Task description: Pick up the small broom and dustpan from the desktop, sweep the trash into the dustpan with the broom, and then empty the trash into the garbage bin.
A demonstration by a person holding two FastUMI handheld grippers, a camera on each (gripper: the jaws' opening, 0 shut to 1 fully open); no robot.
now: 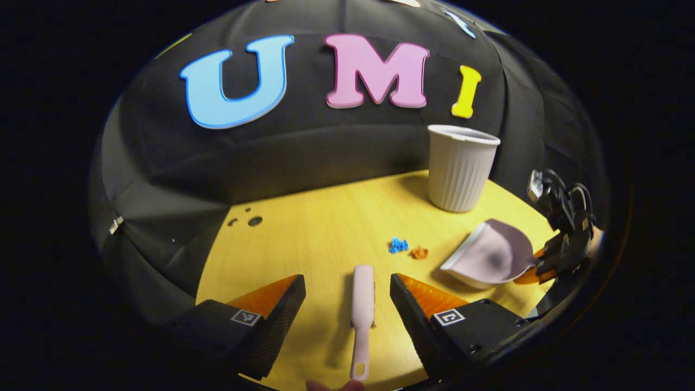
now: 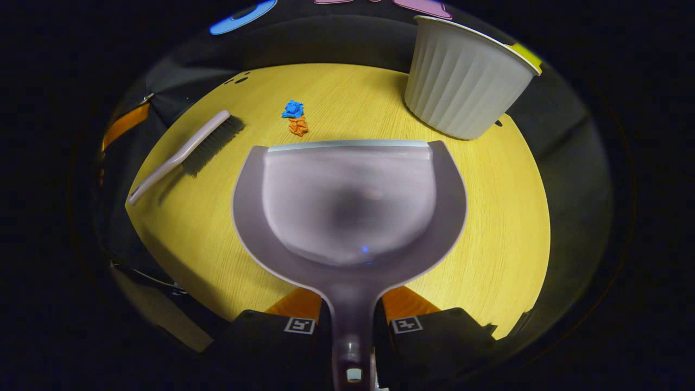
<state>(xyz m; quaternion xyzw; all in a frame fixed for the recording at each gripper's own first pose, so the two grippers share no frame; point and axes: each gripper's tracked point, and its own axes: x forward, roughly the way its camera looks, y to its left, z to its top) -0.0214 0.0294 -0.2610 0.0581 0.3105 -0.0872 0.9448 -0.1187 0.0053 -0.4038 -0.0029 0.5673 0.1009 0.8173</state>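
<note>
Right gripper (image 2: 352, 326) fingers (image 2: 296, 304) clamp the dustpan (image 2: 347, 201) handle.

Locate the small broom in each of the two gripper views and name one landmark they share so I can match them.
Left gripper view: the broom lies on the desktop at bottom centre, between the open fingers of the left gripper, handle toward the camera.
Right gripper view: the broom lies at upper left, left of the dustpan.
Shared landmark: the ribbed white bin, behind the blue and orange trash scraps.
</note>
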